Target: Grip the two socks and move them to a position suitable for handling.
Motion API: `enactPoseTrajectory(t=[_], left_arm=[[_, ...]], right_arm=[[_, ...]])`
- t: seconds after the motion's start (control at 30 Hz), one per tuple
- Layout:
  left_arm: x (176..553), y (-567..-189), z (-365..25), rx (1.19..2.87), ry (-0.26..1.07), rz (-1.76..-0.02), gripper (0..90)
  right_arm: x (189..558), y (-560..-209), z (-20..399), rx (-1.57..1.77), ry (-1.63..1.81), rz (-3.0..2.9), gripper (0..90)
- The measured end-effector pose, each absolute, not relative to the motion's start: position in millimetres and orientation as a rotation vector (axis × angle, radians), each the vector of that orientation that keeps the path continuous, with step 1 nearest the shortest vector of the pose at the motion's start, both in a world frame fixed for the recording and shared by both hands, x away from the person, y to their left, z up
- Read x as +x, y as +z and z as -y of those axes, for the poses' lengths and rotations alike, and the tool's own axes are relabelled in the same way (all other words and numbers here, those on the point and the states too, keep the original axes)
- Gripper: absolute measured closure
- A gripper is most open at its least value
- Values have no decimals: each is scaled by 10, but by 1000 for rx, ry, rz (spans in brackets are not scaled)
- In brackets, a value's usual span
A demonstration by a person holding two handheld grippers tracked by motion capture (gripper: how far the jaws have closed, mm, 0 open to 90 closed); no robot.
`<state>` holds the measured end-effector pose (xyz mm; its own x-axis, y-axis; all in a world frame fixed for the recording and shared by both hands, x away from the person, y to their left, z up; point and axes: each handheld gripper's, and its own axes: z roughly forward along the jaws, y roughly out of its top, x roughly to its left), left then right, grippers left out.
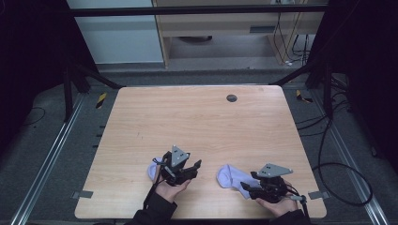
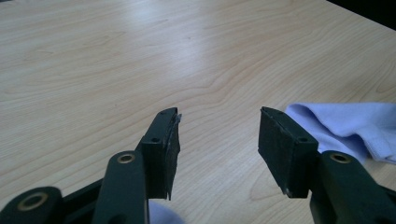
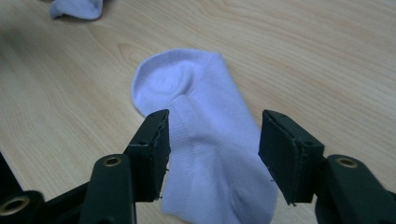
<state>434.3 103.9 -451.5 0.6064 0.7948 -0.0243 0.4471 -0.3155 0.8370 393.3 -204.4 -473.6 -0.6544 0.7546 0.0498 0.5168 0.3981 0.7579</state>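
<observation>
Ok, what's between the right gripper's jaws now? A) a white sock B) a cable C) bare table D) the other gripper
A: in the right gripper view the white sock lies flat on the table between the right gripper's open jaws, not yet pinched.

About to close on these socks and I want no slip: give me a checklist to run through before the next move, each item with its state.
1. Right gripper straddles the near sock: ok, cuff end between the jaws.
2. Right pads pressing the fabric: not ok, gaps show on both sides.
3. Left gripper lined up on the far sock: not ok, bare table between its jaws.
4. Left jaws open: ok.
5. Near sock lying flat: cannot tell, its cuff is partly hidden.
6. Socks apart from each other: ok.
</observation>
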Motion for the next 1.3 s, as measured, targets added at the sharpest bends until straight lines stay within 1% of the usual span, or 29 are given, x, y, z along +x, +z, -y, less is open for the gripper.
enactPoseTrajectory(t=[0.4, 0.67, 0.9, 0.97, 1.17, 1.3], left_arm=[[4307, -4622, -678, 2026, 473, -935, 491], [4327, -4735, -418, 2079, 454, -911, 514], [4314, -4846, -291, 2137, 451, -899, 529], [4312, -4875, -266, 2139, 450, -904, 542], [4311, -4913, -254, 2161, 432, -924, 629], [4315, -4936, -240, 2181, 420, -933, 672]], right_arm=[[3860, -4824, 1964, 1081, 1073, -2439, 525], [3838, -4847, 1975, 1075, 1065, -2454, 551], [3808, -4879, 1988, 1083, 1053, -2477, 582], [3806, -4884, 1984, 1079, 1048, -2485, 589], [3814, -4912, 1955, 1065, 1023, -2509, 633], [3810, -4940, 1916, 1047, 978, -2522, 658]])
